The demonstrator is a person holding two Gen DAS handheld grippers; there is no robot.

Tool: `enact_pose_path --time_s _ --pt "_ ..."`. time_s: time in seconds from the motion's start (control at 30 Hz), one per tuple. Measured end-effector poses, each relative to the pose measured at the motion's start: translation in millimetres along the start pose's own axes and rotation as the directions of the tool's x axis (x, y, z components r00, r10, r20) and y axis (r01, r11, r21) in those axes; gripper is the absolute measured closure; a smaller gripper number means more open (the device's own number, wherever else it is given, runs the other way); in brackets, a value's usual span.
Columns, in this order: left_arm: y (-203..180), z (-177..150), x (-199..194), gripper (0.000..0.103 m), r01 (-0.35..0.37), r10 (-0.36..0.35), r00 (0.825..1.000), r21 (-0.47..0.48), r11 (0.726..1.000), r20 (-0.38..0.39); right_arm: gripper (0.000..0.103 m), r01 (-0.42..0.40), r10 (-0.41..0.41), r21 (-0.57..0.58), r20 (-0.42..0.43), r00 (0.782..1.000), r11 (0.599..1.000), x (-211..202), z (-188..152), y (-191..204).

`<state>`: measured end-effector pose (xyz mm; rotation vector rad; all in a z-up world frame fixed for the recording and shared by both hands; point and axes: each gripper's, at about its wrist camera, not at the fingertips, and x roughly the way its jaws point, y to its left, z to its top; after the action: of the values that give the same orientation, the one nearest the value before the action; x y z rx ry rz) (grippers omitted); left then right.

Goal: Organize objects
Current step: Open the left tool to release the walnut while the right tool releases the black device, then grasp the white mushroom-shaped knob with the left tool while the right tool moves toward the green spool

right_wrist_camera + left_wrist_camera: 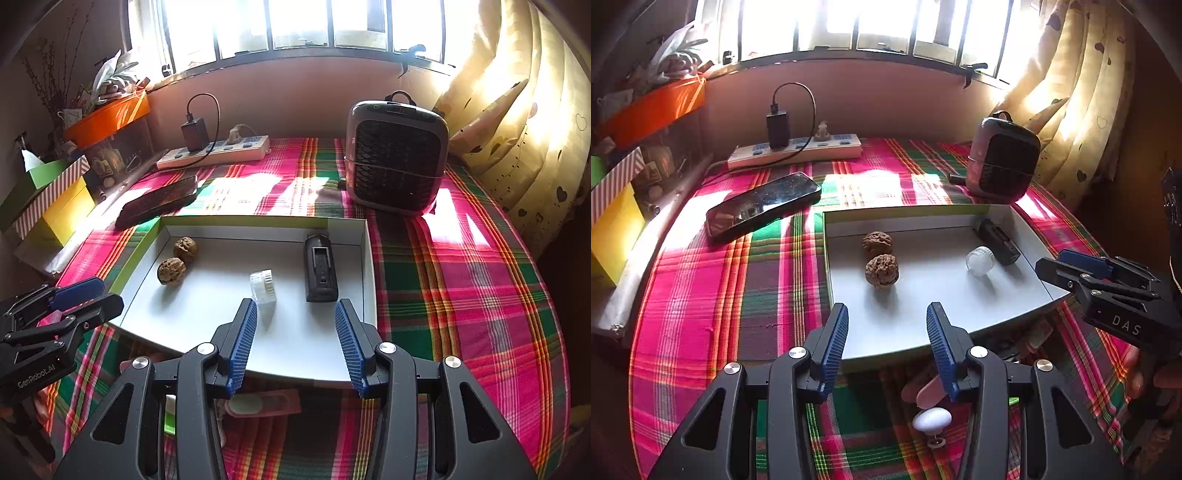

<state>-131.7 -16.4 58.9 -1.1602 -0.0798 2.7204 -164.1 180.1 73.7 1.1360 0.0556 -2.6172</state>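
Note:
A shallow white tray (pixel 934 317) (pixel 303 350) lies on the plaid cloth. In it are two brown walnuts (pixel 882 270) (pixel 171 271), a small clear jar with a white cap (pixel 979 260) (pixel 263 288) and a black battery-like block (pixel 999 240) (pixel 320 269). My left gripper (pixel 887 332) is open and empty over the tray's near edge. My right gripper (pixel 296 332) is open and empty, just short of the jar. A white knob (pixel 931 420) and a pink case (pixel 264 403) lie on the cloth in front of the tray.
A black phone (pixel 762 205) (pixel 157 202) lies left of the tray. A small heater (pixel 1001 158) (pixel 395 157) stands at the back right. A power strip with a charger (pixel 794 149) (pixel 214 149) runs along the wall. Boxes (pixel 48 192) stack at the left, a curtain (pixel 517 110) hangs right.

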Motion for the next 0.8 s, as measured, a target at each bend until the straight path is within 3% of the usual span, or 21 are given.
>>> enact_pose_path --time_s 0.33,0.8 --pt "2.4 -39.2 -25.8 0.06 0.042 -0.042 0.999 -0.028 0.999 0.003 0.058 -0.048 0.048 -0.009 0.022 0.999 0.999 -22.9 -34.0 18.8" --pt "-12.6 -68.3 -17.6 0.058 0.132 -0.134 0.989 -0.041 0.99 -0.069 0.058 -0.077 0.077 -0.003 0.005 0.997 0.997 -26.6 -67.0 24.2"
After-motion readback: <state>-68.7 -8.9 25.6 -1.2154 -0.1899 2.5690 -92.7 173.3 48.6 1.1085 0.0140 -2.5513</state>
